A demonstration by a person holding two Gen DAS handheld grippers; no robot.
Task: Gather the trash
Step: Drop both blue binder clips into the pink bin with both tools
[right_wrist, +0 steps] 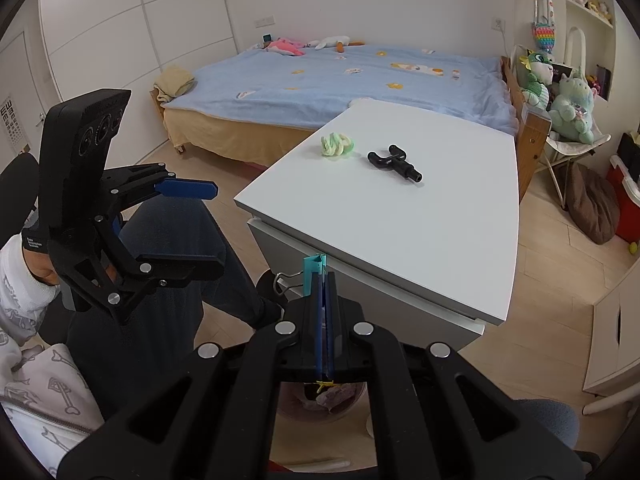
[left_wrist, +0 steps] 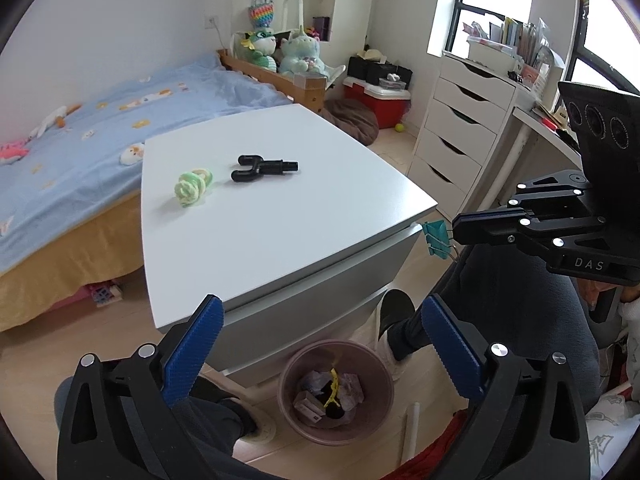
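Just beyond table edge [left_wrist: 424, 208], clamped binder clip [right_wrist: 314, 276]

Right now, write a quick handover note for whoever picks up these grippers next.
Left hand-held gripper: open, empty, above the pink trash bin.
Right hand-held gripper: shut on a teal binder clip, off the near corner of the white table.
Done: bin already holds wrappers and a yellow scrap.
Left: drop the clip in the bin, then fetch the green-yellow yarn bundle and the black forked plastic piece from the table.
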